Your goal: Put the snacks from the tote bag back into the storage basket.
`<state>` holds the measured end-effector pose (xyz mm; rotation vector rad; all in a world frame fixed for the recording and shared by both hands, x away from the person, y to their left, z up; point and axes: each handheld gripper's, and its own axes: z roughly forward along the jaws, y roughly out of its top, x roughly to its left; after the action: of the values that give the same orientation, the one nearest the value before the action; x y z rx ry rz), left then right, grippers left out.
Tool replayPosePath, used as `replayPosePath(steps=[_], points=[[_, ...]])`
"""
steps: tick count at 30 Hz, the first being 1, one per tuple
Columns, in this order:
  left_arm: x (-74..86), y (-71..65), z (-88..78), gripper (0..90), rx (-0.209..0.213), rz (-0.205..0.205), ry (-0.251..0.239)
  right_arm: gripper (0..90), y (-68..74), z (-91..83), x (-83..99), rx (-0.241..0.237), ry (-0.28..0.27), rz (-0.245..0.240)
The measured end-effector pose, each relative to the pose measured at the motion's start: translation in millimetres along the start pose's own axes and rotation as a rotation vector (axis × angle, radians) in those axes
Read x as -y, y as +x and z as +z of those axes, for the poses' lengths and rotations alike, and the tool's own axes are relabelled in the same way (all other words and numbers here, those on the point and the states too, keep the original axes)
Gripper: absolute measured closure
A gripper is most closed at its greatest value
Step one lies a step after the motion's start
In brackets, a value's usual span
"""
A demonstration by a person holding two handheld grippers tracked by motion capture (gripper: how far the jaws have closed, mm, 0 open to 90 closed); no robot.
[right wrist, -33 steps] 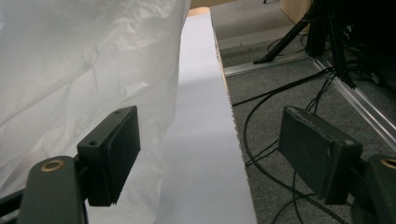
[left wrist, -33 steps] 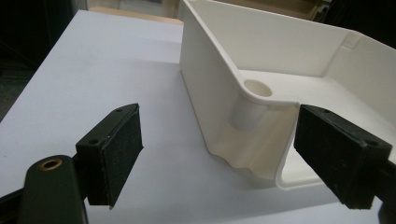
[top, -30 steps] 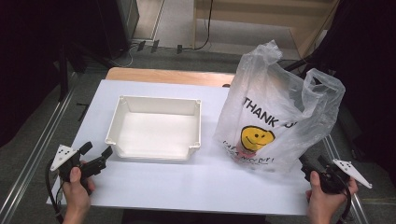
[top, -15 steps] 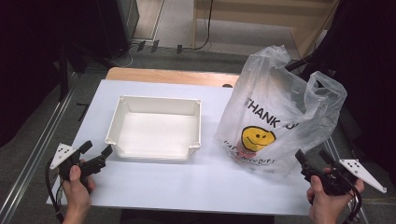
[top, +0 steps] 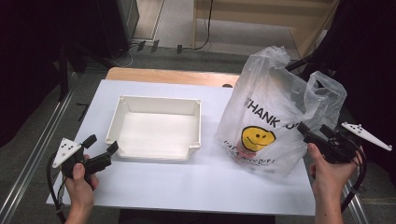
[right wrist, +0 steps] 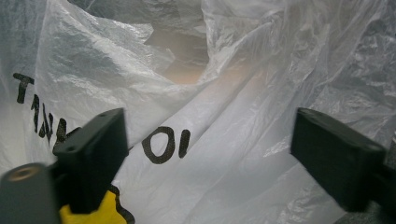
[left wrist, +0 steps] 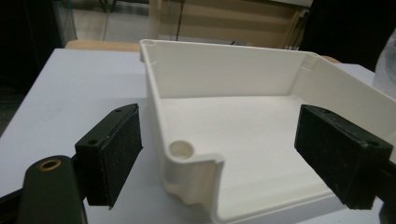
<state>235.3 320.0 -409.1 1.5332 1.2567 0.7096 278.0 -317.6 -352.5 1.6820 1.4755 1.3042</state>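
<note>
Two tools gape, each clamping nothing
Right tool [top: 312,132] has edged up against the plastic bag [top: 271,116]; left tool [top: 100,148] waits beside the white tray [top: 154,151] on the tabletop [top: 210,186], suggesting a bag grab next

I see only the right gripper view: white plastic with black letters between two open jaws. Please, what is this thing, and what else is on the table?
Observer: It is a plastic bag printed THANK YOU with a yellow smiley face, standing upright on the right part of the white table.
Operator: Is my right gripper touching it?
Observer: I cannot tell for sure. In the high view the right gripper is at the bag's right edge, jaws open, with nothing between them.
Operator: And the other side?
Observer: An empty white tray lies left of the bag, apart from it. The left gripper is open and points at the tray's near left corner, not touching it.
</note>
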Motion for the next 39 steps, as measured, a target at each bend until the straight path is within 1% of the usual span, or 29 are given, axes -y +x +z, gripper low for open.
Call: replayPosePath(steps=[1, 3, 4, 5, 6, 7, 8, 9, 11, 14, 15, 16, 17, 18, 20, 21, 22, 23, 24, 26, 27, 28, 30, 33, 34, 36, 37, 38, 39], points=[[-2.1, -3.8, 1.1, 15.3, 0.007, 0.002, 0.005, 21.4, -0.6, 1.1, 1.8, -0.005, 0.004, 0.007], [-6.2, -11.0, 3.3, 15.3, 0.024, 0.008, 0.01, 38.8, -2.5, 3.4, 7.9, -0.017, 0.008, 0.022], [-8.2, -15.2, 4.9, 15.3, 0.031, 0.007, 0.01, 43.0, -3.2, 4.1, 11.1, -0.027, 0.009, 0.043], [-10.2, -19.7, 6.8, 15.3, 0.039, 0.009, 0.011, 49.6, -3.8, 4.9, 13.4, -0.038, 0.01, 0.057], [-11.8, -23.9, 9.1, 15.3, 0.043, 0.008, 0.01, 58.8, -4.0, 5.1, 14.8, -0.054, 0.009, 0.057], [-14.9, -31.3, 13.7, 15.3, 0.057, 0.011, 0.014, 63.5, -4.0, 4.8, 15.4, -0.076, 0.005, 0.046], [-17.7, -38.1, 17.9, 15.3, 0.067, 0.018, 0.017, 69.0, -2.0, 3.6, 16.1, -0.113, -0.007, 0.042], [-20.6, -45.6, 22.4, 15.4, 0.081, 0.025, 0.02, 74.0, 0.0, 2.9, 16.6, -0.139, -0.018, 0.029], [-25.9, -59.1, 30.3, 15.4, 0.107, 0.043, 0.02, 82.0, 5.0, 1.9, 16.9, -0.181, -0.022, 0.009], [-35.1, -84.7, 45.5, 15.4, 0.155, 0.069, 0.021, 88.2, 12.7, 1.6, 18.4, -0.214, -0.033, -0.023], [-37.5, -92.4, 50.3, 15.4, 0.172, 0.081, 0.022, 89.5, 14.8, 1.7, 18.9, -0.22, -0.036, -0.035], [-39.6, -100.4, 55.3, 15.4, 0.186, 0.09, 0.022, 89.9, 16.7, 1.8, 19.4, -0.217, -0.044, -0.051], [-41.5, -108.1, 60.1, 15.4, 0.202, 0.102, 0.024, 89.6, 18.5, 0.9, 19.6, -0.216, -0.048, -0.056], [-43.1, -115.7, 64.5, 15.4, 0.215, 0.113, 0.027, 87.1, 18.8, 0.3, 19.3, -0.211, -0.057, -0.064], [-45.8, -132.0, 73.4, 15.5, 0.244, 0.133, 0.031, 78.2, 17.3, -2.1, 18.3, -0.188, -0.073, -0.053], [-46.6, -136.8, 76.2, 15.4, 0.252, 0.14, 0.035, 74.2, 13.9, -3.7, 17.4, -0.172, -0.075, -0.046], [-47.4, -143.2, 80.2, 15.5, 0.265, 0.145, 0.036, 68.4, 11.6, -4.2, 17.0, -0.169, -0.079, -0.037], [-48.2, -149.0, 84.0, 15.5, 0.276, 0.152, 0.039, 58.4, 8.3, -4.3, 16.4, -0.159, -0.078, -0.03], [-48.9, -154.2, 87.7, 15.5, 0.282, 0.159, 0.042, 50.3, 5.7, -4.3, 16.1, -0.137, -0.07, -0.022], [-50.3, -163.8, 95.1, 15.6, 0.299, 0.172, 0.052, 32.4, -0.7, -3.1, 16.3, -0.076, -0.042, -0.009], [-50.3, -163.8, 95.1, 15.6, 0.299, 0.172, 0.052, 26.8, -3.2, -2.3, 16.4, -0.065, -0.027, 0.005], [-52.1, -172.4, 101.6, 15.8, 0.308, 0.183, 0.056, 20.3, -8.0, -0.5, 16.4, -0.054, -0.002, 0.032], [-53.9, -179.9, 107.4, 15.8, 0.319, 0.191, 0.058, 15.6, -14.6, 2.0, 17.1, -0.04, 0.013, 0.054], [-56.3, -188.5, 114.2, 15.9, 0.332, 0.198, 0.058, 14.7, -24.2, 6.5, 19.3, -0.029, 0.035, 0.089], [-57.2, -192.1, 117.0, 15.9, 0.335, 0.199, 0.059, 14.7, -26.4, 7.8, 20.1, -0.03, 0.045, 0.096], [-58.6, -197.8, 121.3, 15.9, 0.335, 0.201, 0.061, 14.7, -31.7, 13.6, 23.3, -0.049, 0.083, 0.135], [-59.3, -200.5, 123.4, 15.9, 0.338, 0.202, 0.059, 14.9, -33.5, 16.6, 25.0, -0.056, 0.109, 0.157], [-60.2, -203.4, 125.3, 16.0, 0.342, 0.205, 0.061, 16.4, -35.6, 19.7, 27.2, -0.059, 0.122, 0.165], [-61.0, -206.7, 126.8, 16.0, 0.345, 0.204, 0.06, 21.8, -36.5, 22.0, 29.3, -0.067, 0.137, 0.18]])
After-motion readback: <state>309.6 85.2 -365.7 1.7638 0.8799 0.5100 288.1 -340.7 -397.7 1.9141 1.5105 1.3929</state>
